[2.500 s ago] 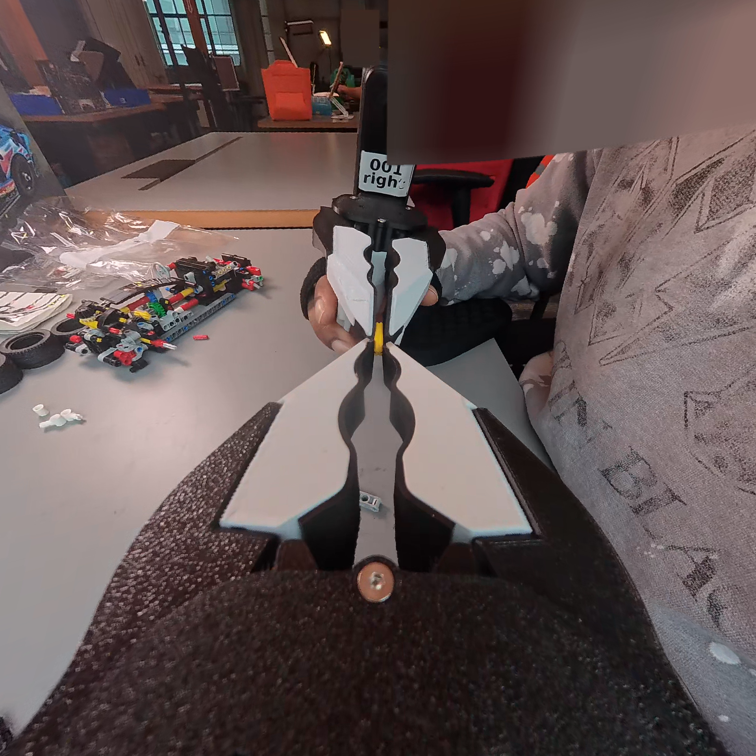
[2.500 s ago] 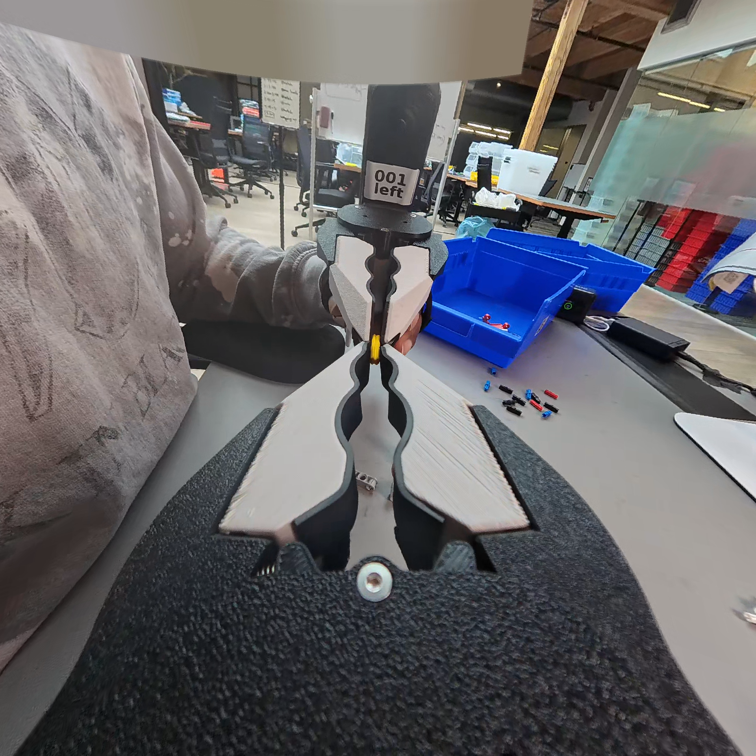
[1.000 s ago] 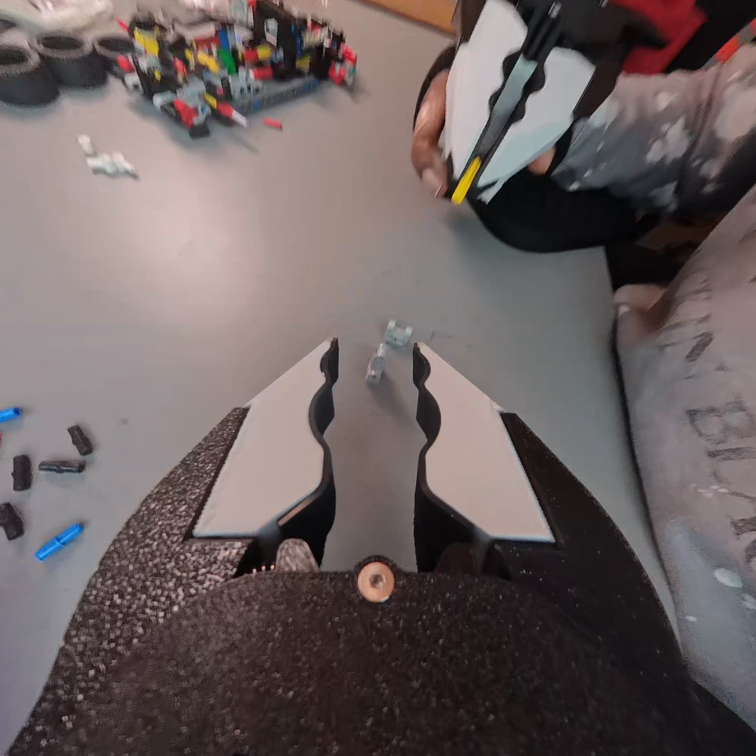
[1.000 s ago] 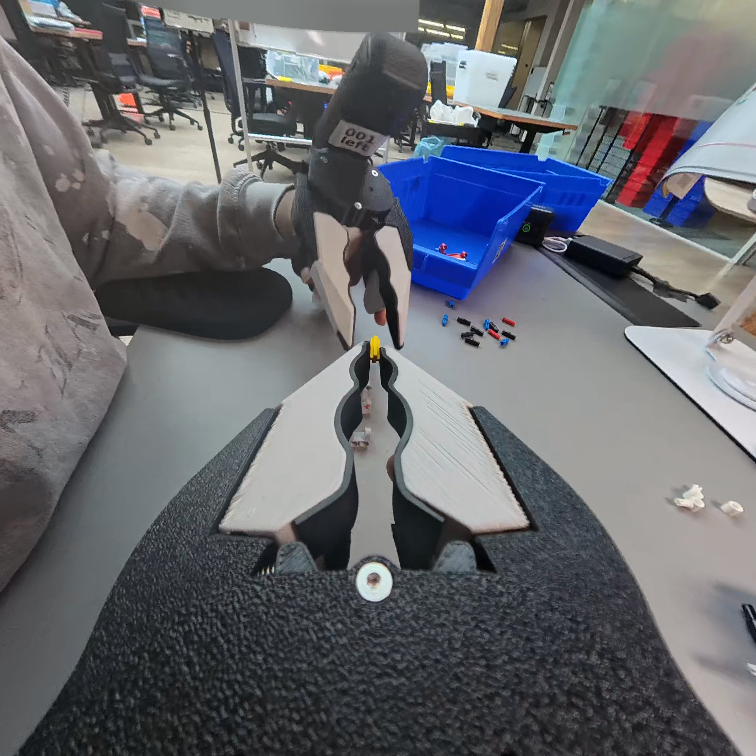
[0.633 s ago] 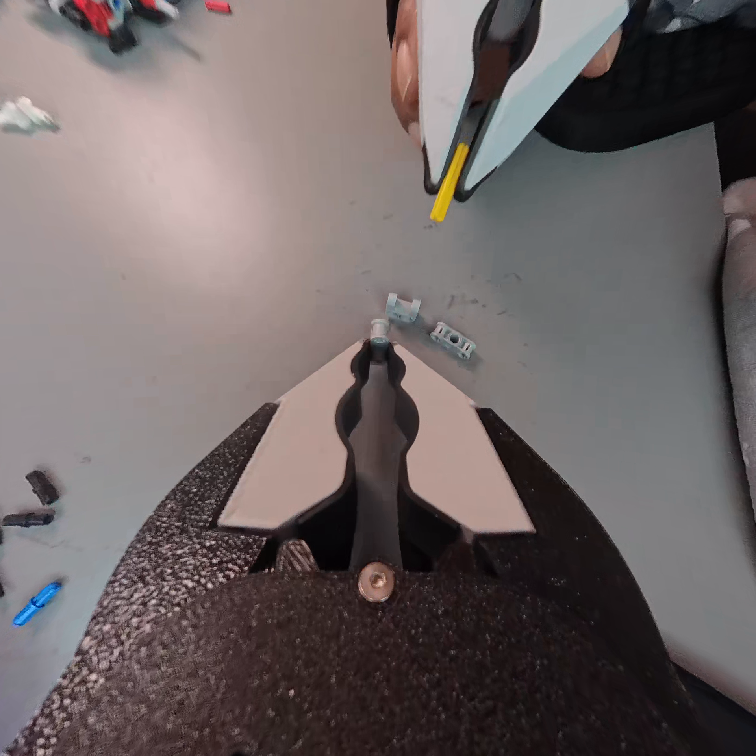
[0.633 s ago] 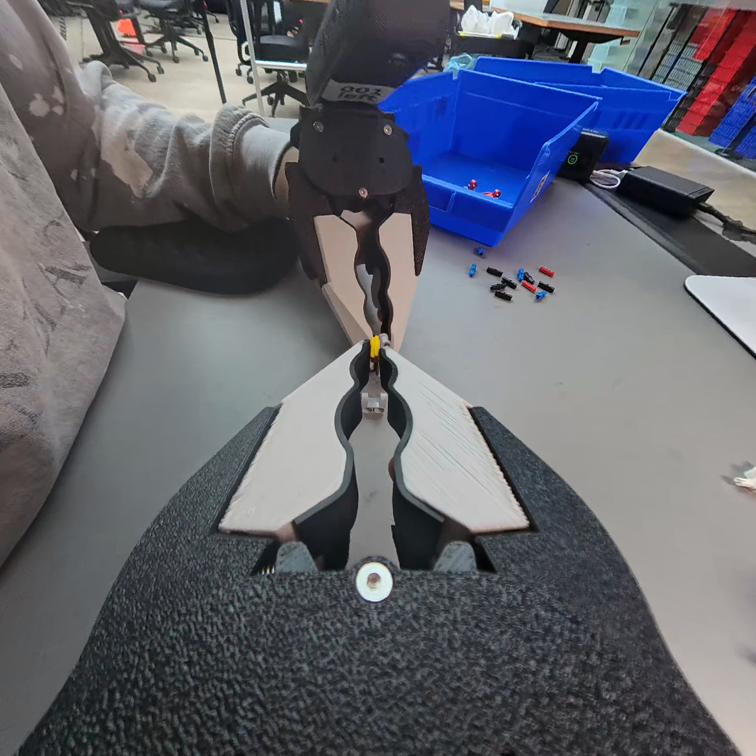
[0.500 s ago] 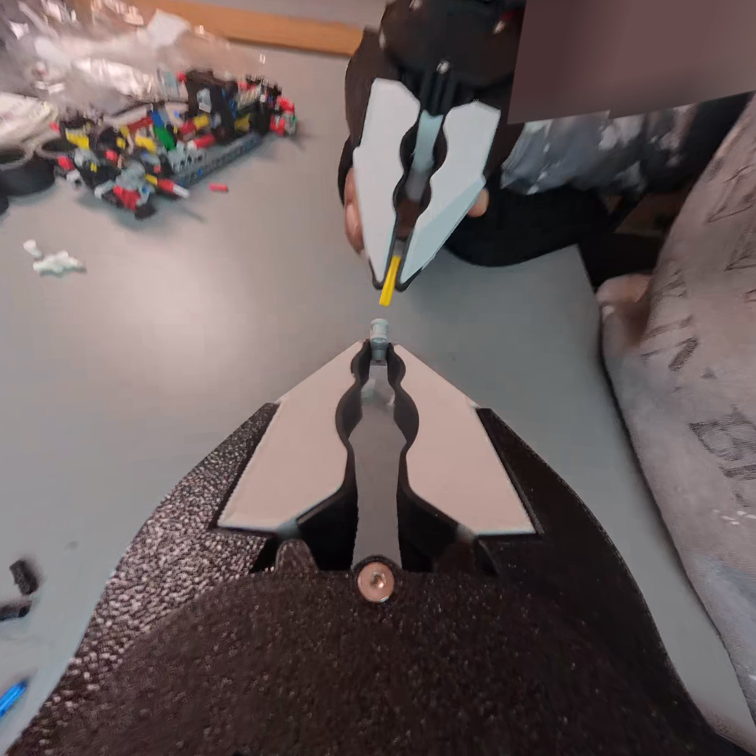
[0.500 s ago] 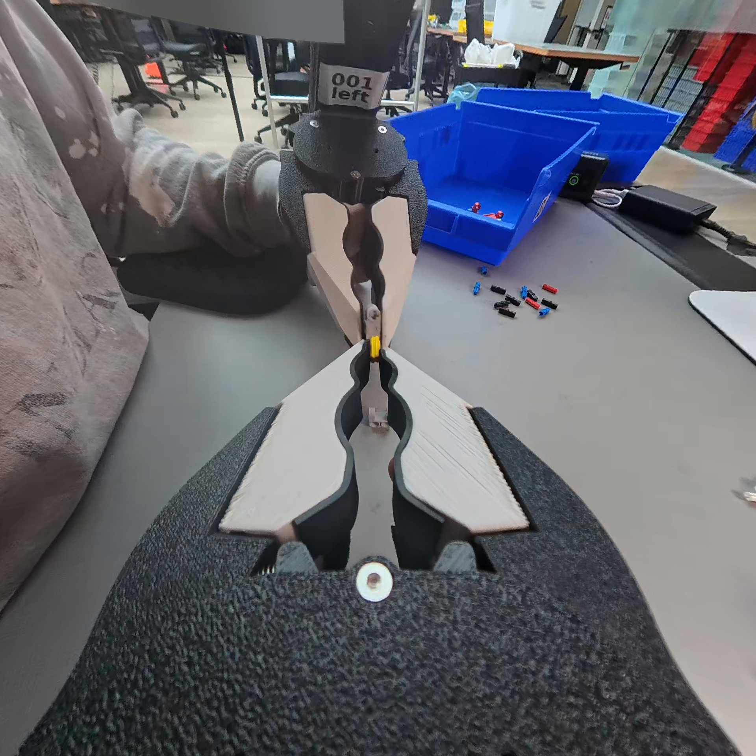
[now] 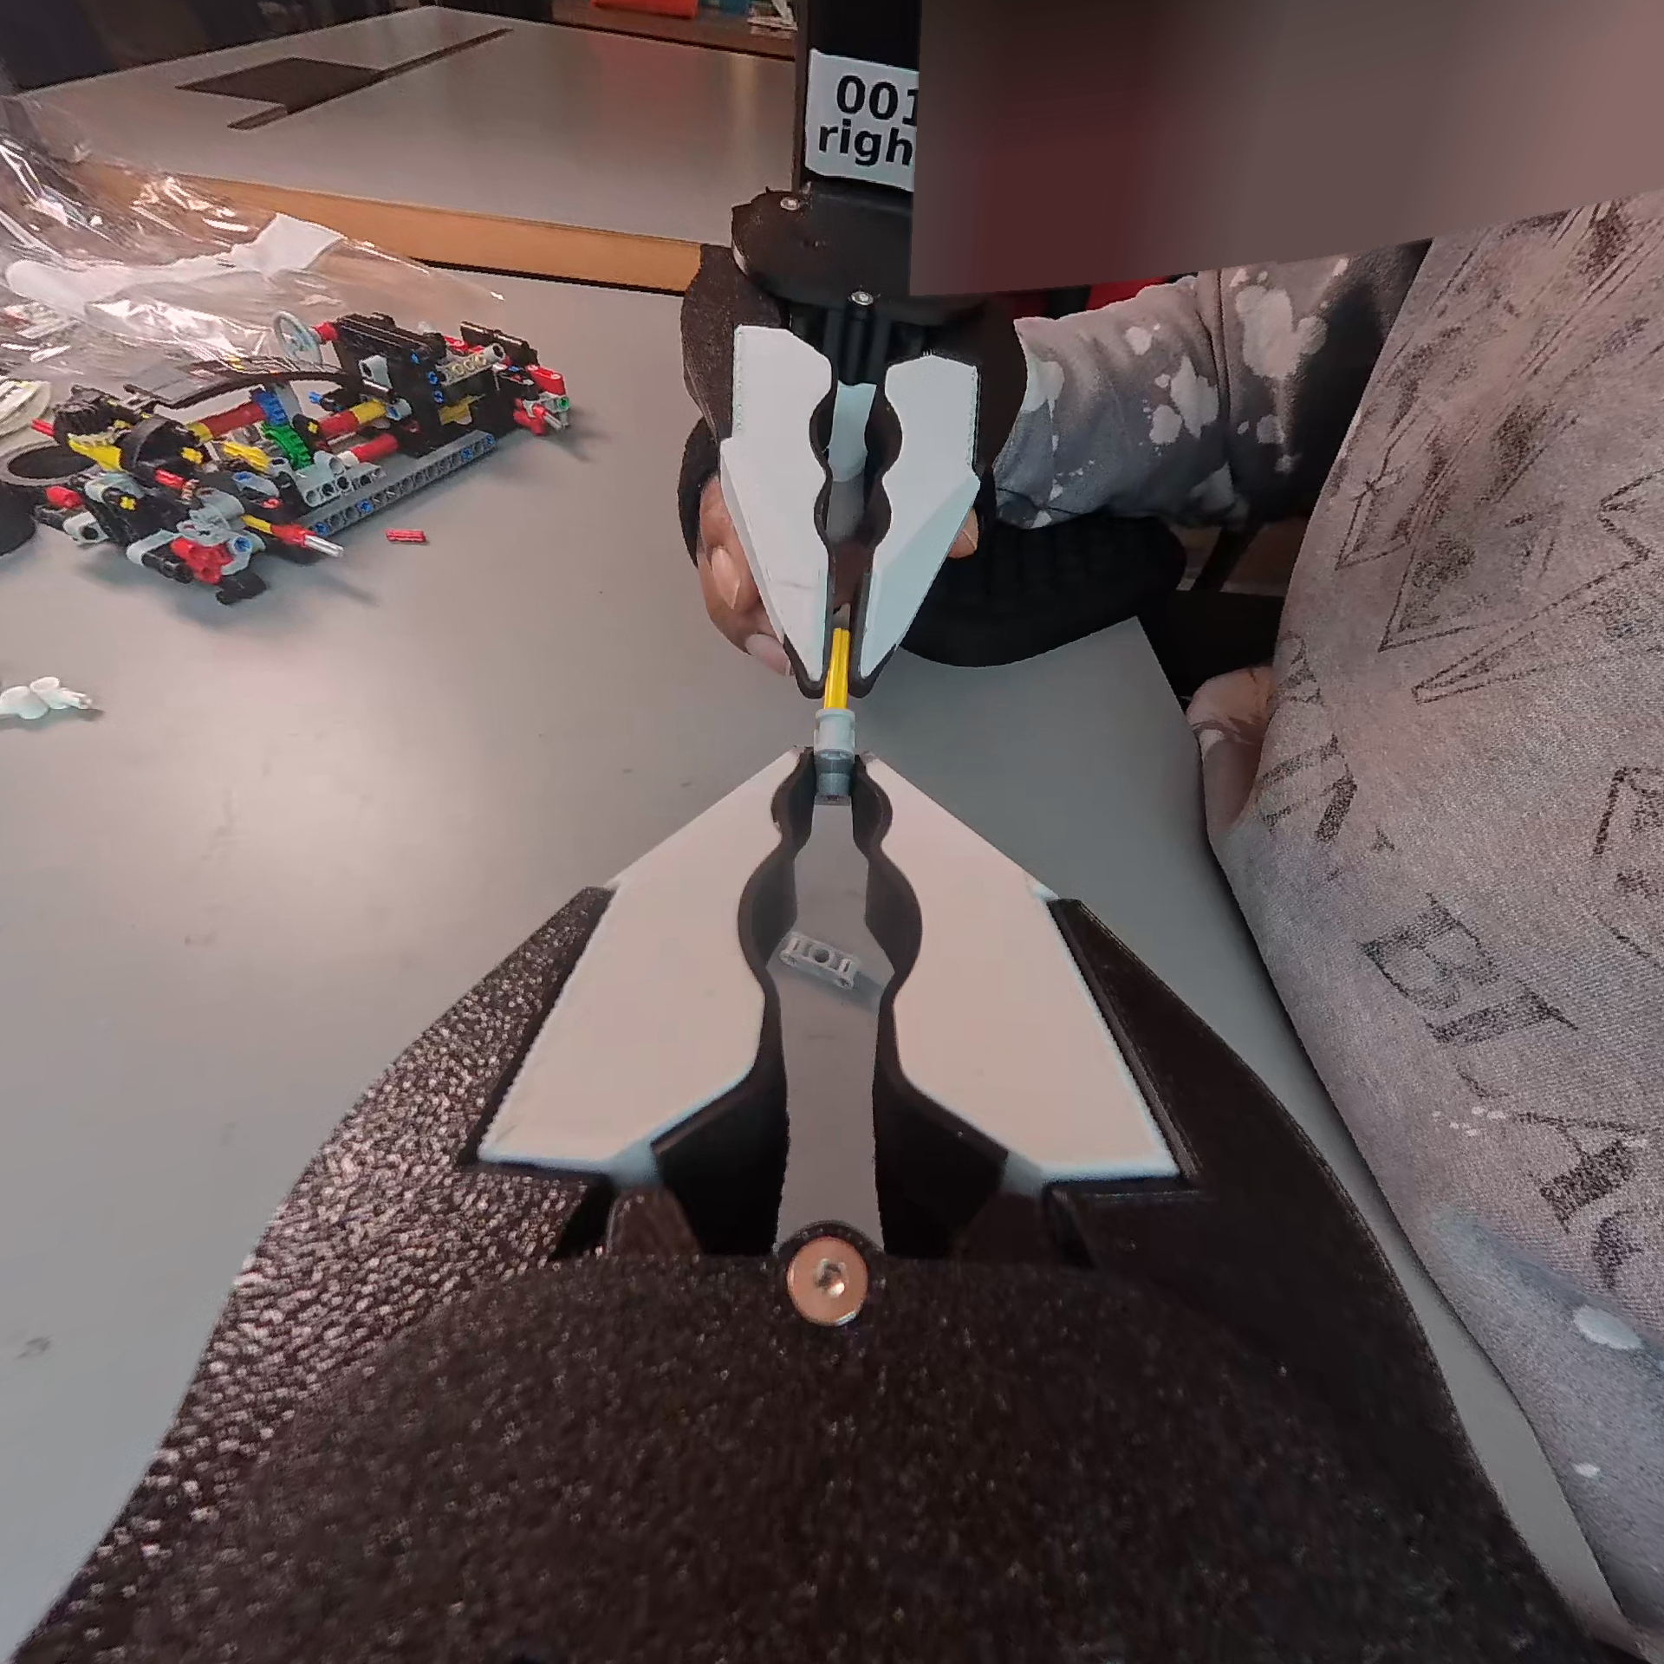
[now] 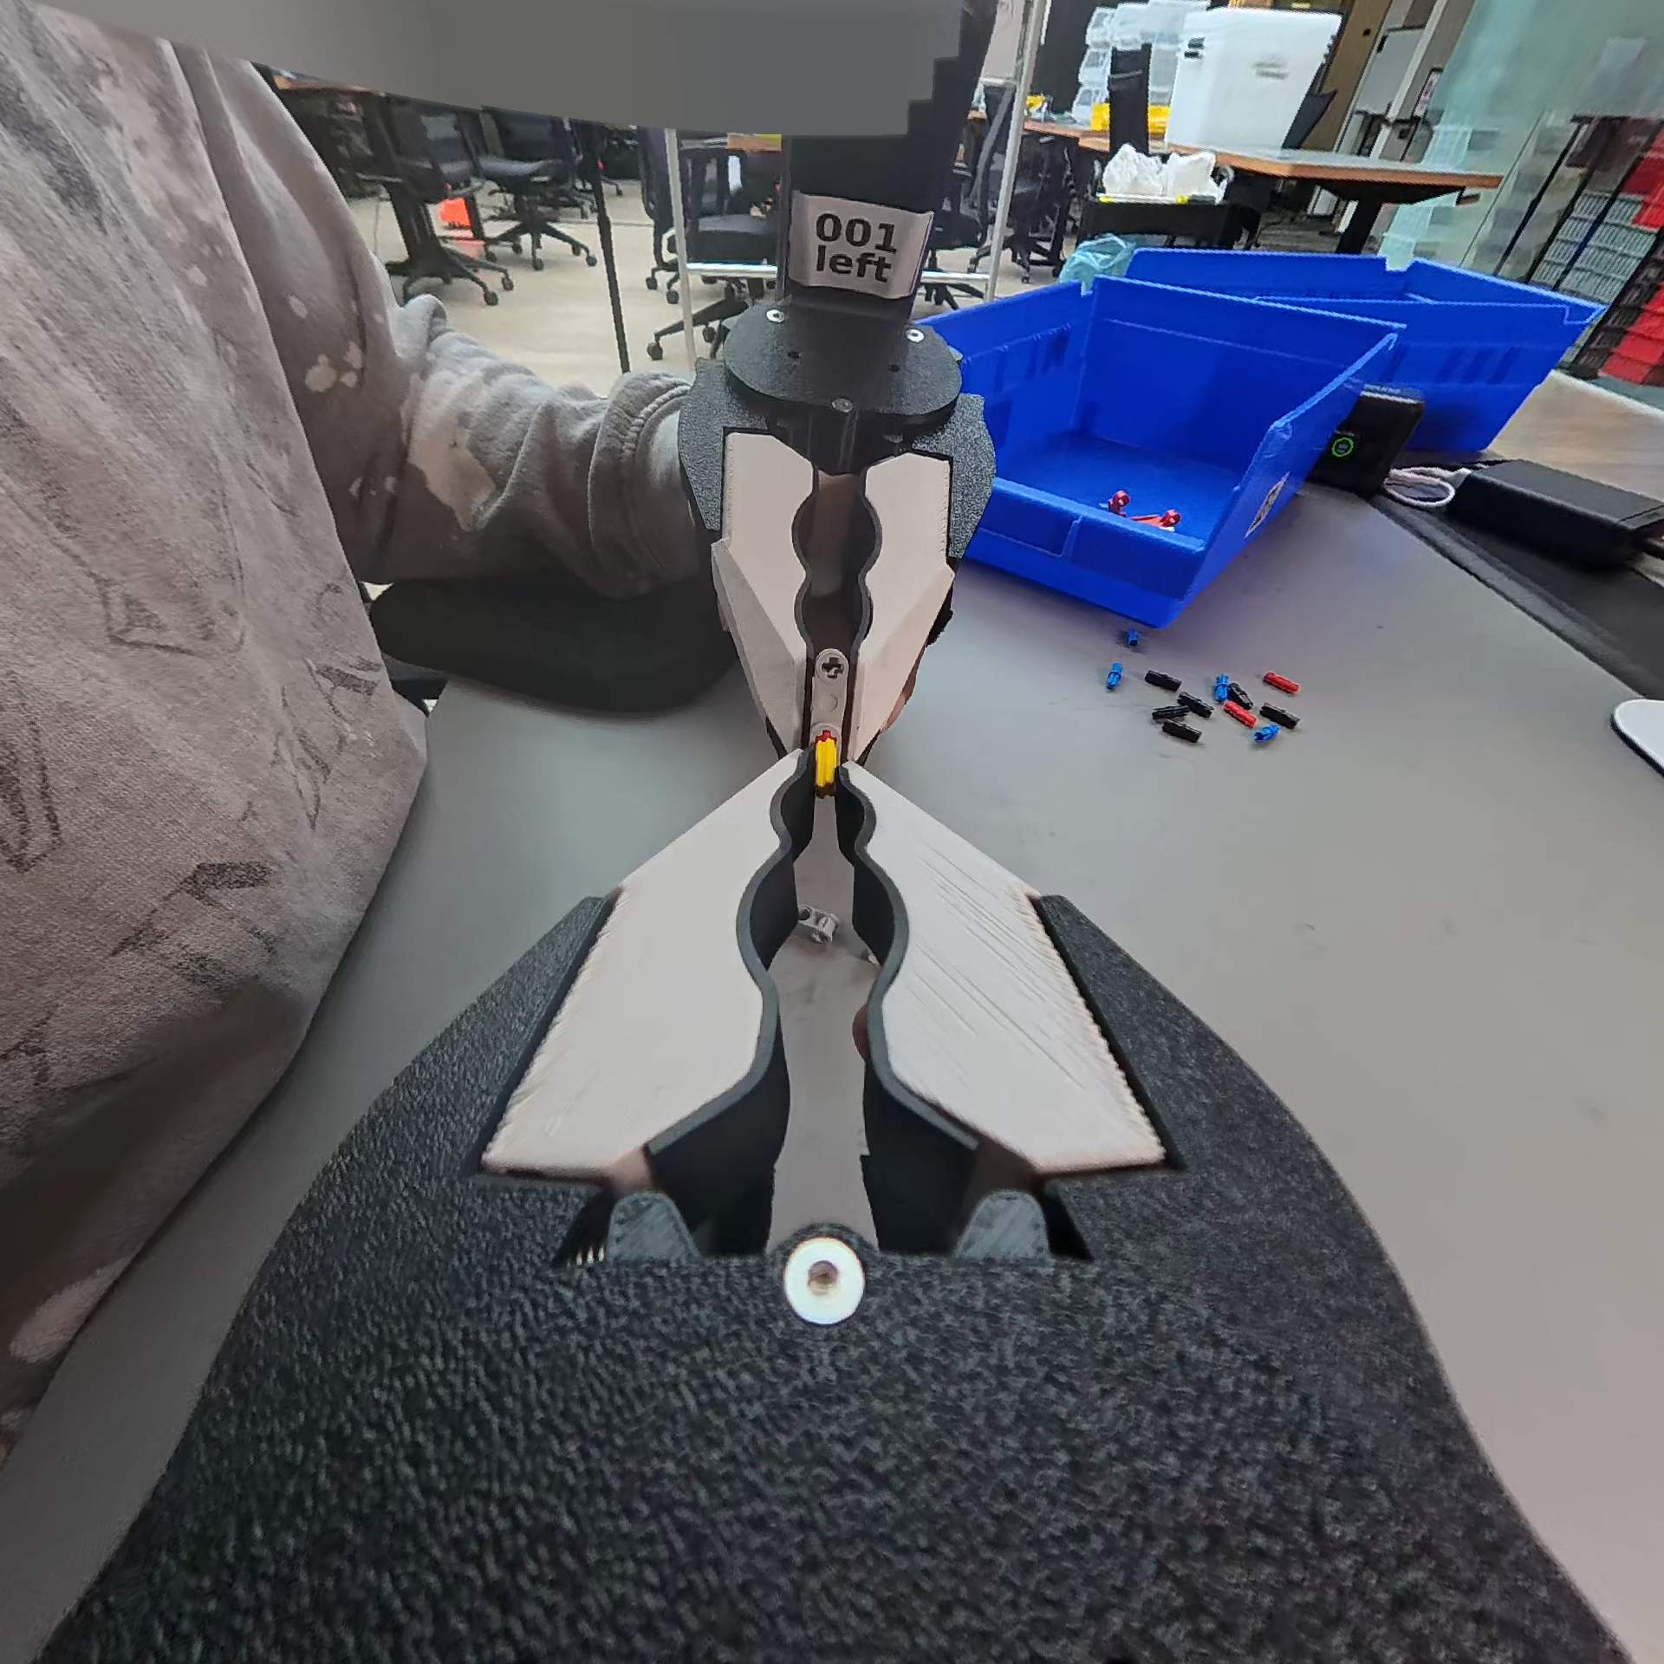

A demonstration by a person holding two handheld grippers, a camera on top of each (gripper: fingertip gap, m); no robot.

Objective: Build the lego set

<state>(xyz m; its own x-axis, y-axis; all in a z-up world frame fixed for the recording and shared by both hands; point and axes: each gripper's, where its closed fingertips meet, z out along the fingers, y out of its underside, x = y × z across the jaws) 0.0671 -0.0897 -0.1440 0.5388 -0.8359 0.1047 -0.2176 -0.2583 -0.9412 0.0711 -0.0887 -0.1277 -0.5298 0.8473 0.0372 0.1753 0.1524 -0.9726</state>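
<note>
My left gripper (image 9: 830, 755) is shut on a small grey connector (image 9: 833, 765), held above the table. My right gripper (image 9: 834, 686) faces it tip to tip and is shut on a thin yellow axle (image 9: 838, 671). The axle's free end meets the connector's end hole. In the right wrist view my right gripper (image 10: 822, 765) pinches the yellow axle (image 10: 823, 756), with the grey connector (image 10: 830, 689) in the left gripper (image 10: 827, 734) just beyond. The part-built lego car chassis (image 9: 297, 450) lies at the far left.
A small grey piece (image 9: 819, 956) lies on the grey table (image 9: 360, 810) under the grippers. Loose black, blue and red pins (image 10: 1207, 702) lie before blue bins (image 10: 1171, 450). Plastic bags (image 9: 135, 252), a tyre (image 9: 13, 491) and a white bit (image 9: 36, 698) are at the left. The person's sleeve (image 9: 1171, 432) is close by. Left and right tips are no more than a few centimetres apart.
The left gripper let go of the yellow axle, dipped to the table, shut on the grey connector, lifted it and brought it up to the axle's tip. The right gripper kept the axle.
</note>
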